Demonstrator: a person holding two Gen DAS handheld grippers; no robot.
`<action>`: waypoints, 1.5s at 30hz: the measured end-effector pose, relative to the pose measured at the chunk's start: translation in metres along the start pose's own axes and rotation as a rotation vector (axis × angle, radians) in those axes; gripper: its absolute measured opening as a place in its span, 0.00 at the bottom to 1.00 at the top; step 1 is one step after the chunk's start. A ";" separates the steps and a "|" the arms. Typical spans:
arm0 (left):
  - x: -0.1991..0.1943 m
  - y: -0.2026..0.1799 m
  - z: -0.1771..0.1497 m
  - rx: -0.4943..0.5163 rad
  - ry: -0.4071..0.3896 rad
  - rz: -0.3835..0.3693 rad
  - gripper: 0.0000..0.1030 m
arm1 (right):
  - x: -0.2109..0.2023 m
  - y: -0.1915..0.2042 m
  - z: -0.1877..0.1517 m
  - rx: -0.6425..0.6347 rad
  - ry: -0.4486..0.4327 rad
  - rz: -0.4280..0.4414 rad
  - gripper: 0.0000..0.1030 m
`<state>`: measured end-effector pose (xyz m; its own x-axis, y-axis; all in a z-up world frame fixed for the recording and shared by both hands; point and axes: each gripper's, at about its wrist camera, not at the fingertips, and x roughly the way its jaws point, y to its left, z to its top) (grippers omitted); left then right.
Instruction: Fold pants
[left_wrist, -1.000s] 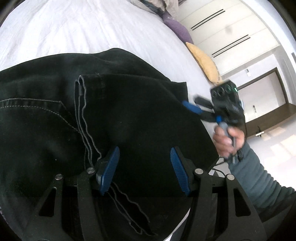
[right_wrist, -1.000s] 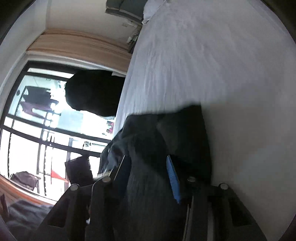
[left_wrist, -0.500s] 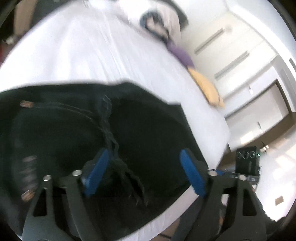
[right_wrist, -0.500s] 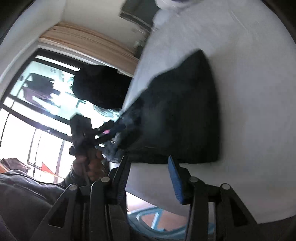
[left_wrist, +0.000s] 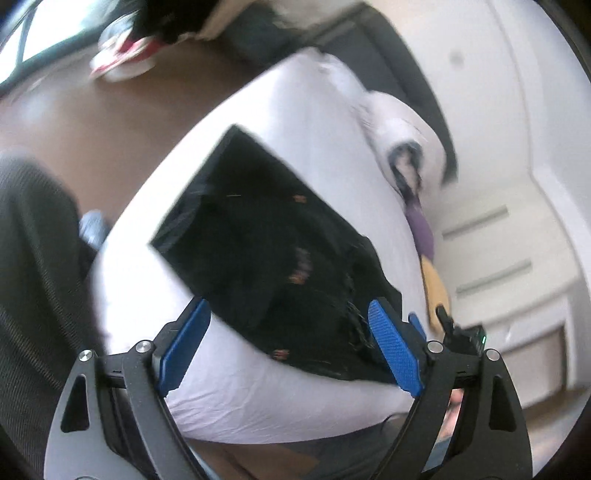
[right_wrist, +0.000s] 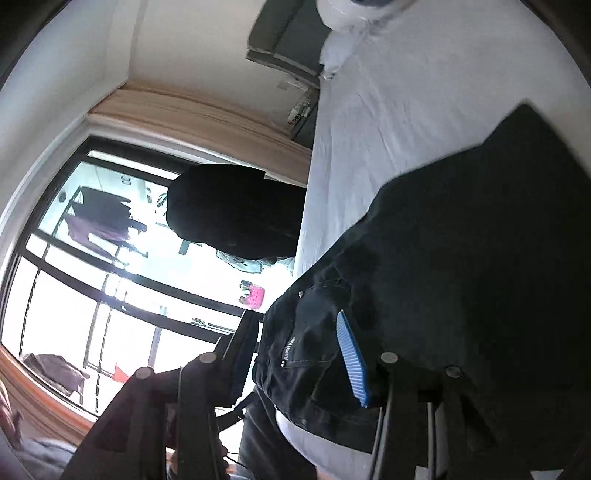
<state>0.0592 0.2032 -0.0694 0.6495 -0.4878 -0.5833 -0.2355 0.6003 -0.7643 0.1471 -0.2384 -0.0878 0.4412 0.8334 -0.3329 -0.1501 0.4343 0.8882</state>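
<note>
Black pants (left_wrist: 280, 254) blurred on bed (left_wrist: 258, 402) | right gripper (right_wrist: 295, 354) left finger backlit

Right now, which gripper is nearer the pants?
Right. The right gripper has the black pants between its fingers; the left gripper hangs open, back off them.

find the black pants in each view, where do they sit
Left wrist: the black pants lie folded mid-frame on the white bed.
Right wrist: black pants fill the lower right.
Shared landmark: the white pillow at the bed's far end.
</note>
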 end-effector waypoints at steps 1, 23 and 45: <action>0.001 0.008 0.001 -0.029 0.002 0.006 0.85 | 0.005 0.000 -0.002 0.005 0.002 0.000 0.47; 0.028 0.103 0.045 -0.338 0.006 -0.147 0.49 | 0.008 -0.014 -0.001 0.050 0.008 0.018 0.47; 0.045 -0.053 0.075 0.074 -0.016 -0.105 0.14 | 0.041 -0.041 -0.008 0.025 0.141 -0.248 0.41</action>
<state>0.1554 0.1974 -0.0349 0.6790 -0.5406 -0.4966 -0.1123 0.5921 -0.7980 0.1644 -0.2195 -0.1402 0.3342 0.7428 -0.5802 -0.0299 0.6236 0.7812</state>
